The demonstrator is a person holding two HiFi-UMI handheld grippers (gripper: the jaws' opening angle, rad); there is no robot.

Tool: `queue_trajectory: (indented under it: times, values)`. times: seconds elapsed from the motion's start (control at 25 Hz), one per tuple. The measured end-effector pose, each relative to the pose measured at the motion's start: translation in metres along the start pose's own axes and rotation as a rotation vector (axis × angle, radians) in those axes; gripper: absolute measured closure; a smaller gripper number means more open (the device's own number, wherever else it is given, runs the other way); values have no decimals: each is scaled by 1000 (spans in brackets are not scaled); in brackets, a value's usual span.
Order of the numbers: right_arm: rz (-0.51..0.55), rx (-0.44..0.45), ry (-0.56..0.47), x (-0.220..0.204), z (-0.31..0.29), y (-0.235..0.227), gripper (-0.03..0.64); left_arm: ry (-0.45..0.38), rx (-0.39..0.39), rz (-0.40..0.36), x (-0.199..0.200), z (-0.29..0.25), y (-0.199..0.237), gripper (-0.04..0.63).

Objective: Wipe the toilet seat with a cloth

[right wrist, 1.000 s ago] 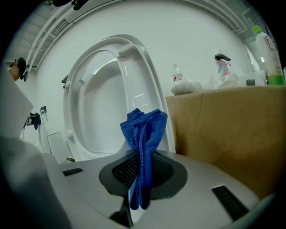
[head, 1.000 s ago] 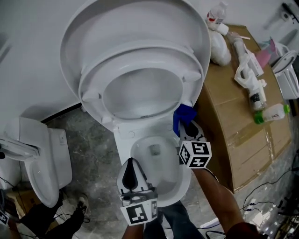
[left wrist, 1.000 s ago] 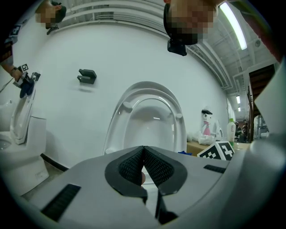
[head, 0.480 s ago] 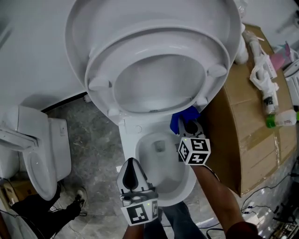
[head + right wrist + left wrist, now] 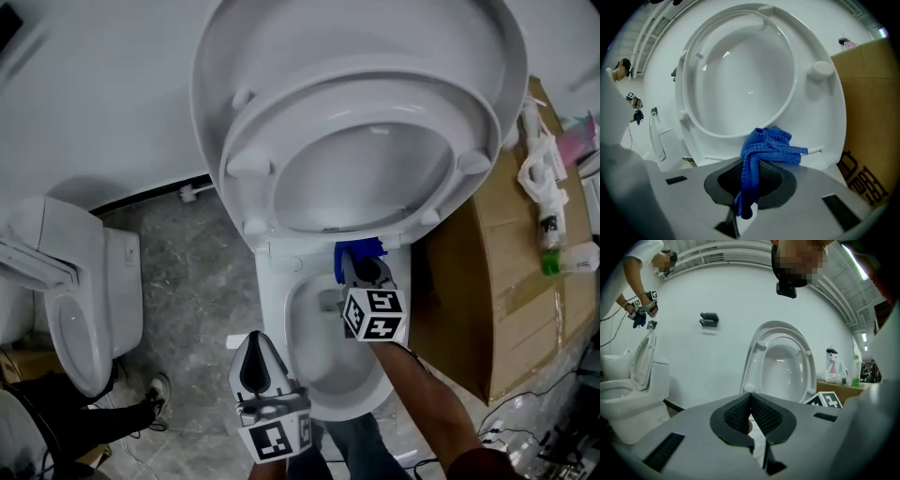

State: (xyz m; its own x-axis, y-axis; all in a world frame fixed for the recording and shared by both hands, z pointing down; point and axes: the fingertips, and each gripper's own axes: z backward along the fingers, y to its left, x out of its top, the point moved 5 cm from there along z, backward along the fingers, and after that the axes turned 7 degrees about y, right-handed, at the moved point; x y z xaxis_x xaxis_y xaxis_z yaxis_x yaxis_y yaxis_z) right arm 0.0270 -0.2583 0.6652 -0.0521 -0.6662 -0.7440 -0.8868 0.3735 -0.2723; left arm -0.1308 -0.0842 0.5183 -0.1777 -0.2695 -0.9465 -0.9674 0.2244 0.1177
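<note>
The white toilet's seat [image 5: 281,150] and lid [image 5: 487,47] are both raised upright above the open bowl [image 5: 291,328]. In the right gripper view the seat ring [image 5: 693,108] fills the picture. My right gripper [image 5: 360,265] is shut on a blue cloth [image 5: 356,254], which bunches out of the jaws [image 5: 768,145] just below the seat's lower rim, near the hinge. My left gripper [image 5: 255,349] is shut with nothing in it, low at the bowl's front left; its view shows the raised seat [image 5: 780,362] ahead.
A large cardboard box [image 5: 506,272] stands right of the toilet, with bottles and white parts [image 5: 548,202] on top. A second toilet [image 5: 75,300] stands at the left on the grey floor. Another person [image 5: 642,268] works at that toilet. A white wall is behind.
Both grippers have moved toward the toilet and down a little. The right gripper with the cloth now sits closer to the hinge under the raised seat. The head view has shifted, so the toilet appears further right.
</note>
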Motion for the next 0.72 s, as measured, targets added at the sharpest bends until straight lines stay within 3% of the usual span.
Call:
queue_trajectory:
  times: [0.72]
  values:
    - [112,170,44,1,-12,89,561,-15,78,23,10,24,50,580]
